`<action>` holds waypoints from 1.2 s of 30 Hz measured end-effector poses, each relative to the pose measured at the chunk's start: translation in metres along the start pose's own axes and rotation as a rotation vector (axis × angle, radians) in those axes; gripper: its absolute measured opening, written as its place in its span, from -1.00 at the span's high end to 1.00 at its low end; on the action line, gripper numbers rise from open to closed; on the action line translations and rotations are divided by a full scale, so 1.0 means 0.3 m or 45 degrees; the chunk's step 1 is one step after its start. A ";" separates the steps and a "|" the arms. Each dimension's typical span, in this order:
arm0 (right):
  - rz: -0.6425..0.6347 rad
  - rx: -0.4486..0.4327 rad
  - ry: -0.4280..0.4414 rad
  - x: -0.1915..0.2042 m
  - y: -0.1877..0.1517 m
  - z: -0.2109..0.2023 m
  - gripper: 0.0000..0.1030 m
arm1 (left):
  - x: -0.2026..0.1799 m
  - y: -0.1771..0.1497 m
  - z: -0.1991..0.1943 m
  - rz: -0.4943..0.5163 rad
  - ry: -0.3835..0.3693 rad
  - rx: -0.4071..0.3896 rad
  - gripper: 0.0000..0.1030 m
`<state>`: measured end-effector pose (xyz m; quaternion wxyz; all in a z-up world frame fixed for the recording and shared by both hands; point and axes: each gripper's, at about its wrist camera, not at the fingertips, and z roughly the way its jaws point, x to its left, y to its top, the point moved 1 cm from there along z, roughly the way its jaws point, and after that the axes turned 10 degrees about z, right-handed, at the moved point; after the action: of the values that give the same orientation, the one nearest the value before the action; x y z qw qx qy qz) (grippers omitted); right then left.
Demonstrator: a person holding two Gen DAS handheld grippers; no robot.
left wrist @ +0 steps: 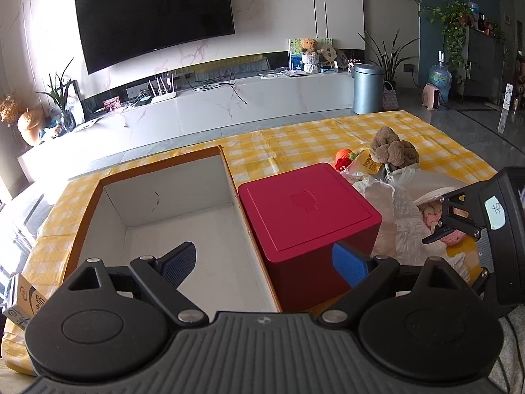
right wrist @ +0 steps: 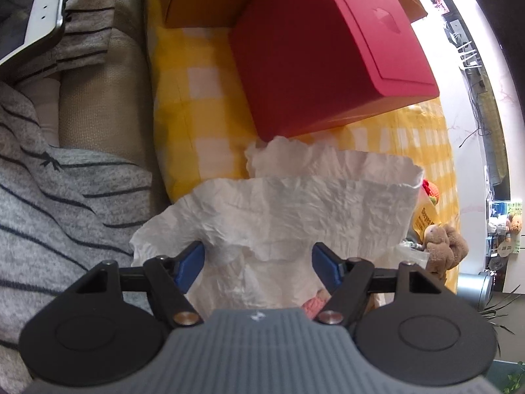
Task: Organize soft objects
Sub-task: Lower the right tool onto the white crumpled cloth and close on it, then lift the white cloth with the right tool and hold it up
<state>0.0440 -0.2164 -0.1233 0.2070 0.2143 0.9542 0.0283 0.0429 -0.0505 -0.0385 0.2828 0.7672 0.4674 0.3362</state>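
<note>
Hovering over a crumpled white diaper [right wrist: 279, 210], the right gripper [right wrist: 257, 262] has jaws apart (straddling it, not pinching). Diaper lies near the tablecloth's [right wrist: 197, 98] sofa-side edge, beside the red box [right wrist: 315, 49]. The left gripper [left wrist: 262, 262] is agape.

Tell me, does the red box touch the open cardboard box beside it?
Touching. In the left wrist view, the red box stands flush against the orange side wall of the open cardboard box, with no checked cloth visible between them along that edge.
</note>
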 end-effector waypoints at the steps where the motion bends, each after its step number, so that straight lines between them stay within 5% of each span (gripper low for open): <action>1: 0.002 0.013 0.016 0.000 0.003 0.015 -0.39 | 0.004 -0.001 0.004 -0.002 -0.002 0.005 -1.00; 3: 0.015 0.031 0.044 -0.004 0.003 0.040 -0.26 | 0.013 -0.003 0.006 -0.013 -0.004 0.010 -1.00; 5: 0.064 0.016 0.093 -0.023 0.005 0.049 0.24 | 0.025 -0.007 0.010 -0.021 -0.007 0.016 -1.00; 8: 0.097 -0.032 0.121 -0.051 -0.001 0.025 0.65 | 0.044 -0.014 0.021 -0.036 0.006 0.040 -1.00; 22: 0.123 -0.142 -0.095 -0.228 0.056 -0.084 0.69 | 0.069 -0.033 0.027 -0.072 -0.002 0.086 -1.00; 24: 0.169 -0.141 -0.134 -0.257 0.077 -0.058 0.42 | 0.074 -0.038 0.031 -0.077 -0.009 0.099 -1.00; 26: 0.196 -0.136 -0.197 -0.264 0.102 -0.007 -0.68 | 0.079 -0.043 0.037 -0.085 -0.012 0.116 -1.00; 27: 0.176 -0.157 -0.228 -0.252 0.111 0.016 -0.91 | 0.081 -0.046 0.038 -0.087 -0.012 0.122 -1.00; 36: 0.056 -0.096 -0.051 -0.268 0.125 0.115 -0.95 | 0.092 -0.061 0.056 -0.102 -0.011 0.163 -1.00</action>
<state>0.1390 -0.2172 -0.1186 0.2333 0.2278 0.9431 0.0644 0.0557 -0.0202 -0.0556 0.2485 0.7657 0.5171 0.2907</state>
